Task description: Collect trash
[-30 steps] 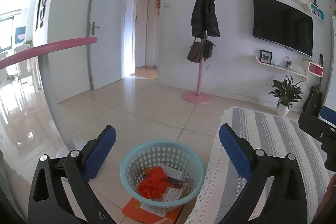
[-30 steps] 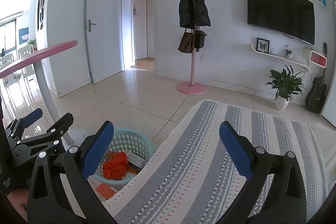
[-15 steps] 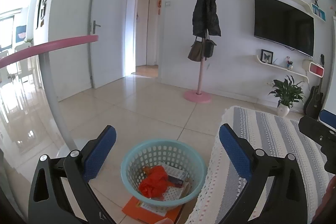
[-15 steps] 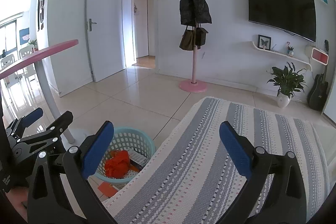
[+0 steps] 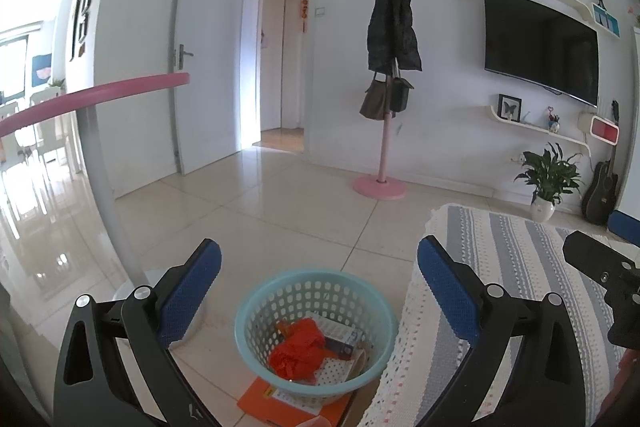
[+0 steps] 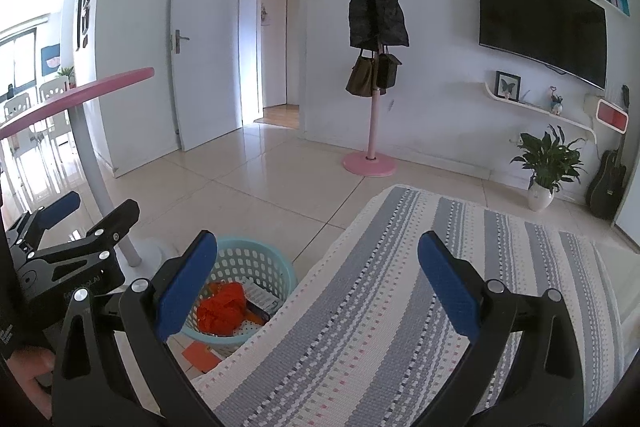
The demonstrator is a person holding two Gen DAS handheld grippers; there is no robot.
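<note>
A light blue plastic basket (image 5: 256, 343) stands on the floor beside a table with a striped cloth (image 5: 516, 267). It holds crumpled orange trash (image 5: 298, 351) and some paper packets (image 5: 340, 341). My left gripper (image 5: 318, 287) is open and empty, above and in front of the basket. My right gripper (image 6: 316, 283) is open and empty over the striped cloth (image 6: 384, 307); the basket (image 6: 276, 267) with the orange trash (image 6: 222, 313) lies to its lower left. The left gripper (image 6: 60, 255) also shows in the right wrist view.
An orange flat item (image 5: 260, 399) lies on the floor under the basket. A pink-topped round table (image 5: 92, 95) on a grey pole (image 5: 108, 207) stands left. A pink coat stand (image 5: 380, 183), a potted plant (image 5: 548, 183) and a guitar (image 5: 600, 191) line the far wall.
Both views have drifted very slightly; the basket sits a touch lower and right in the left wrist view. Both grippers stay open and empty.
</note>
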